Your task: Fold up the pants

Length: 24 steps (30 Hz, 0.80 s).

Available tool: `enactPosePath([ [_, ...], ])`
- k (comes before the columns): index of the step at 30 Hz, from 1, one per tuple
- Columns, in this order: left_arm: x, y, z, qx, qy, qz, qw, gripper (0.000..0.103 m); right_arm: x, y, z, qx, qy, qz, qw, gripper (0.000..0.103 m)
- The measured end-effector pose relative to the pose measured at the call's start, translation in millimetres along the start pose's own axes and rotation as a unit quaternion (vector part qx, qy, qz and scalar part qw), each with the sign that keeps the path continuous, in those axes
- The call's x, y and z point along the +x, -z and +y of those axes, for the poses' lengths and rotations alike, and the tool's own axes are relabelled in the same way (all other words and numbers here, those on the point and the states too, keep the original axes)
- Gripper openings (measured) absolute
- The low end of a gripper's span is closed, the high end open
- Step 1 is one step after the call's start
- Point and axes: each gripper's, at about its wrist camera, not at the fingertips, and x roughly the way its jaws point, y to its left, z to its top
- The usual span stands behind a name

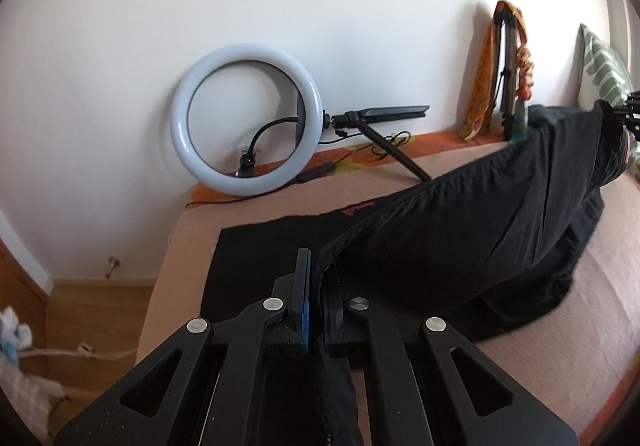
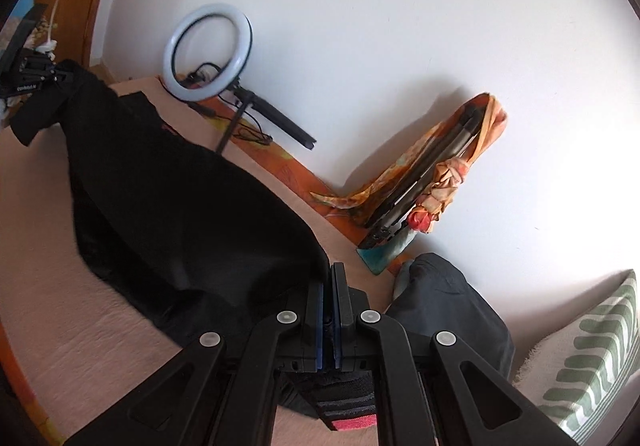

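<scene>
Black pants (image 1: 480,230) hang stretched between my two grippers above a pink bedspread (image 1: 560,358). My left gripper (image 1: 318,286) is shut on one end of the pants, with cloth pinched between its blue pads. My right gripper (image 2: 331,294) is shut on the other end, near the waistband with a red stripe (image 2: 352,422). The pants (image 2: 180,206) sag in the middle and their lower fold rests on the bed. The right gripper shows at the right edge of the left wrist view (image 1: 628,114), the left gripper at the left of the right wrist view (image 2: 32,74).
A black mat (image 1: 256,258) lies on the bed under the pants. A white ring light (image 1: 246,118) on a small tripod leans on the wall. An orange cloth bundle (image 2: 448,174), a dark grey garment (image 2: 452,302) and a green-striped pillow (image 2: 592,358) lie to the right.
</scene>
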Motion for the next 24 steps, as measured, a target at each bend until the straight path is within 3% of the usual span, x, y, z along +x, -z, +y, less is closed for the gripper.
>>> enactPosePath([
  [7,52,-16,8,0.006,0.004,0.042,0.9991,0.003,81,-15,-11,0.009,-0.010,0.042,0.999,0.000],
  [14,106,-19,9,0.022,-0.003,0.095,0.9952,0.003,159,-19,3,-0.014,-0.009,0.101,0.995,0.000],
  [19,129,-15,17,0.012,-0.011,0.116,0.9931,0.018,202,-12,20,-0.034,-0.002,0.138,0.990,0.000],
  [24,132,-12,29,0.011,-0.020,0.117,0.9928,0.047,216,-10,25,-0.035,0.003,0.148,0.988,0.000],
])
